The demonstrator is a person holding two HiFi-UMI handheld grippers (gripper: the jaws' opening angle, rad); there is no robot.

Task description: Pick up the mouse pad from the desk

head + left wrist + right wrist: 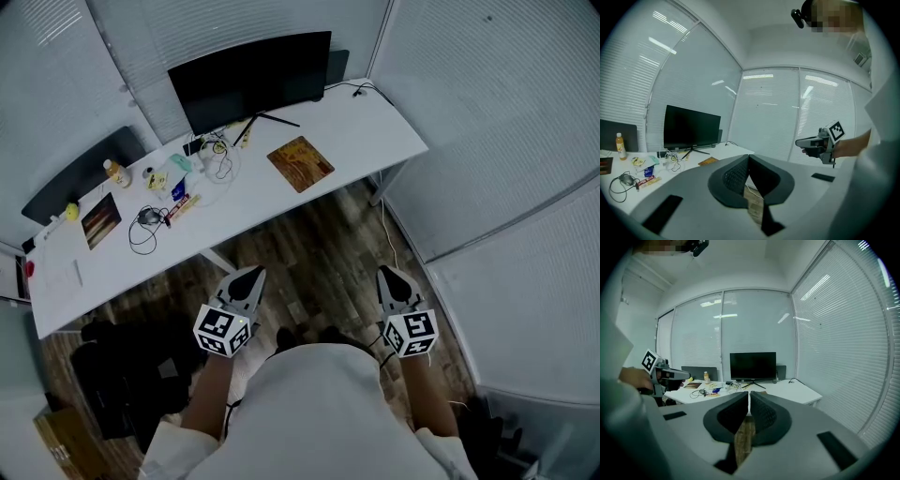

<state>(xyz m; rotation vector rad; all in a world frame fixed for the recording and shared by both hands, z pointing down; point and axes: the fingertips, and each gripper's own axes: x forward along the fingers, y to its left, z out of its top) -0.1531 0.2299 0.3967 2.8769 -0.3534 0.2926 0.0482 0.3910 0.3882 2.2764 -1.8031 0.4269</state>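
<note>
Grey jaws of the left gripper (251, 275) and right gripper (390, 275) are pressed together, gripping nothing, above wooden floor (309, 239). Well ahead, between their two lines, the brown mouse pad (300, 163) lies flat on the white desk (375, 131), short of the monitor (253, 80).

My left claw (749, 157) has its jaws pressed together with nothing between them, and it sits short of the white worktop (693, 167). On that worktop I see the brown mouse pad (708, 161) near the front edge, a dark monitor (691, 127) behind it, and a bottle (619, 146) far left. The right claw (799, 142) hangs at the right.
</note>
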